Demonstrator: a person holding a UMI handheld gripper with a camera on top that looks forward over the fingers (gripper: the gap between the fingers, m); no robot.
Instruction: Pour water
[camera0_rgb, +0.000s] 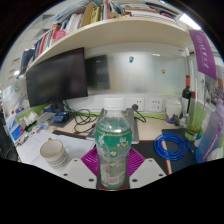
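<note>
Where the two fingers meet the frame, a clear ribbed plastic bottle (113, 150) stands upright between them, white cap on top, greenish label band around its body. The gripper (113, 165) looks clamped on it: both purple pads (91, 160) press its sides (contact edges partly hidden). On the desk (150, 130) beyond, toward its left edge, sits a squat white ceramic cup (53, 152). Coiled blue cable (172, 145) lies toward the right edge. A dark flat monitor (56, 78) stands behind, under a bookshelf (110, 25).
</note>
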